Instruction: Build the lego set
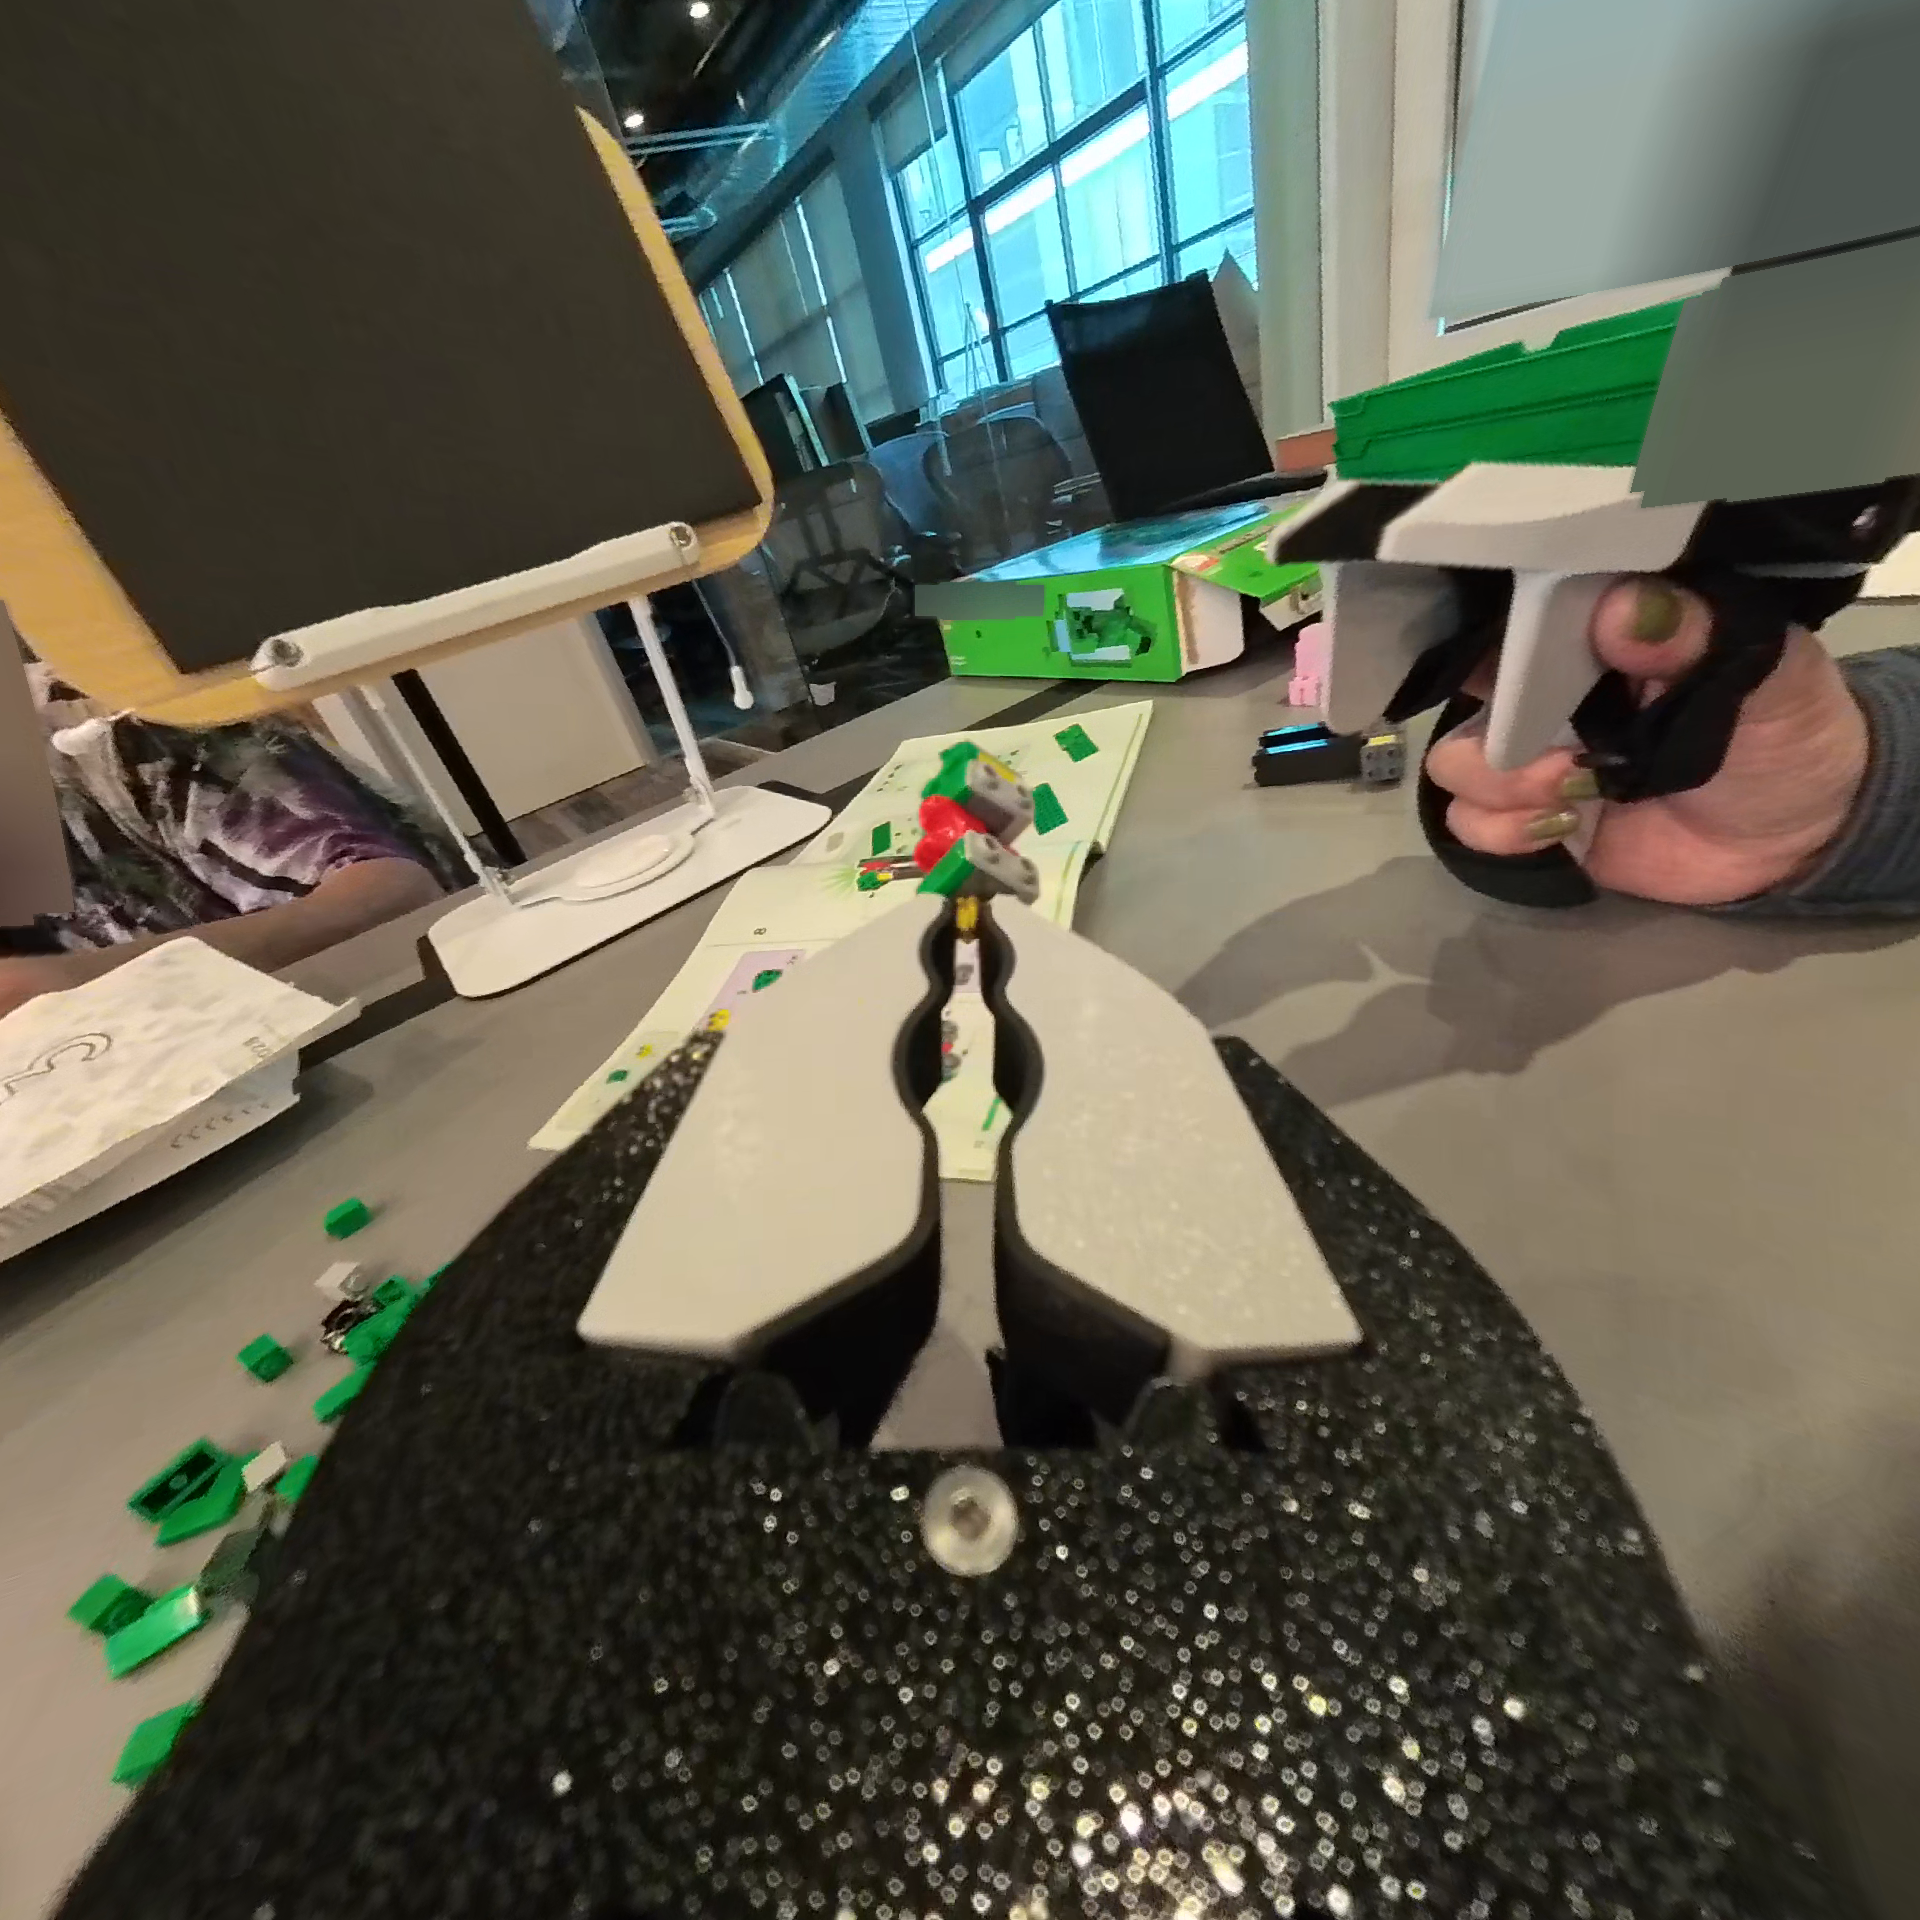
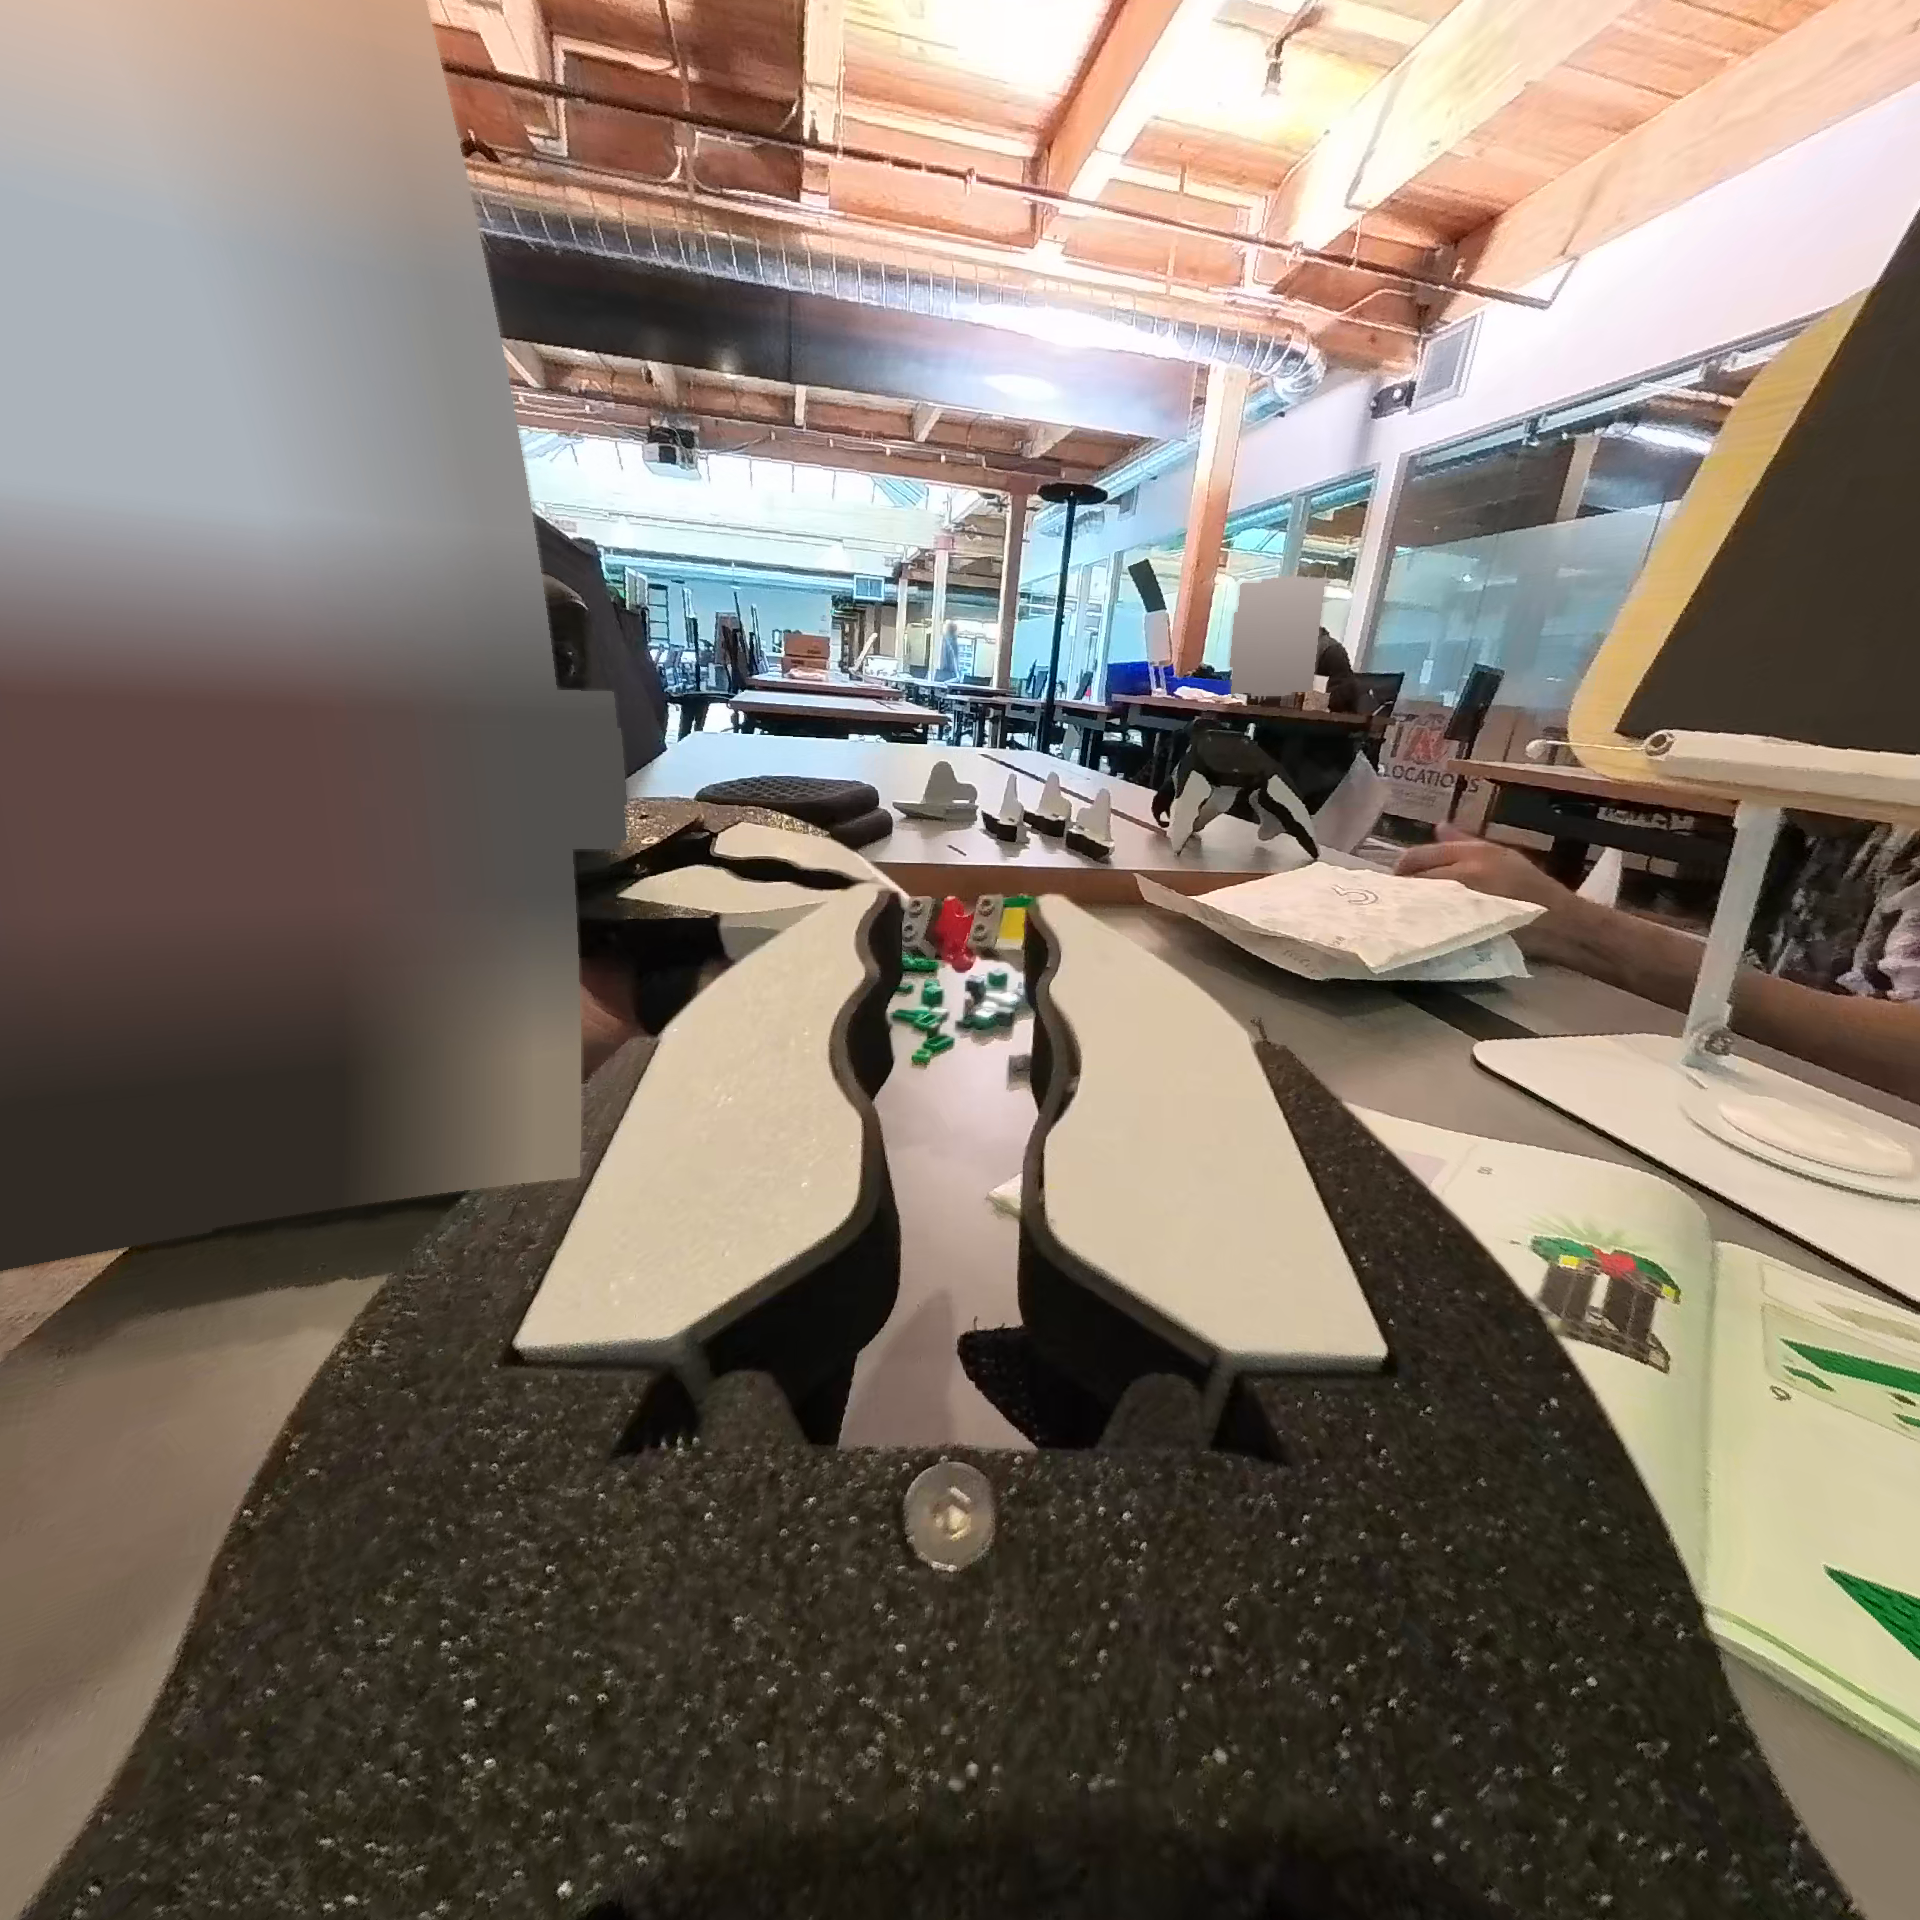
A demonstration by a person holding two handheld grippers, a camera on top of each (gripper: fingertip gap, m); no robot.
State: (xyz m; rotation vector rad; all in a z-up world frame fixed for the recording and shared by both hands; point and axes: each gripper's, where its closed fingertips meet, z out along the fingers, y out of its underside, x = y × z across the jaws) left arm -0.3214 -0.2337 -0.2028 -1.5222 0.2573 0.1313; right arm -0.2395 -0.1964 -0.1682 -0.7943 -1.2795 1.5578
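My left gripper [image 1: 968, 920] is shut on the lower end of a small lego assembly [image 1: 977, 831] of green, red, grey and yellow bricks. It holds the assembly above the open instruction booklet [image 1: 1081, 790]. My right gripper [image 2: 966, 906] is open and empty, its fingers pointing at the same assembly [image 2: 954, 923], which shows between them. In the left wrist view the right gripper [image 1: 1439, 743] hangs at the upper right in a hand, fingers down, clear of the assembly. The left gripper [image 2: 831, 873] shows just left of the assembly in the right wrist view.
Loose green bricks [image 1: 197, 1486] lie at the lower left and also show [image 2: 935, 1013] beyond my right fingers. A tablet stand [image 1: 623, 852], a white paper bag [image 1: 135, 1049], a green lego box [image 1: 1091, 613] and black bricks [image 1: 1320, 753] sit on the grey table [image 1: 1558, 1143]. Spacing between my two grippers at the tips: around 10 cm.
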